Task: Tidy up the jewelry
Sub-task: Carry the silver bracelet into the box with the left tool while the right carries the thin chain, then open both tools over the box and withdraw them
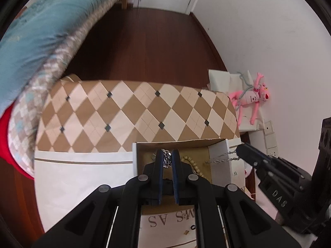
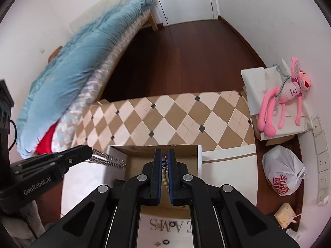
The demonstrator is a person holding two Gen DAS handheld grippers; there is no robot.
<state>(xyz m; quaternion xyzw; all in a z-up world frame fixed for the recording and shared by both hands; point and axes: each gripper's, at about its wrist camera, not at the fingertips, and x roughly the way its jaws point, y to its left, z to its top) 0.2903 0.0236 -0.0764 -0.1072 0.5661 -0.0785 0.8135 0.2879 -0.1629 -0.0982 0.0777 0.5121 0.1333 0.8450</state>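
My left hand-held gripper [image 1: 167,158] pinches a silver chain [image 1: 167,159] above the open box [image 1: 219,161]; my right hand-held gripper [image 2: 164,161] pinches a thin chain [image 2: 164,162] over the beads [image 2: 164,180] inside that box.

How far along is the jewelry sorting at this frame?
Partly done. A beaded bracelet already lies in the open box. In hand: both the left gripper and the right gripper are shut on the silver chain, stretched over the box. Left: a small ring and a gold piece outside it.
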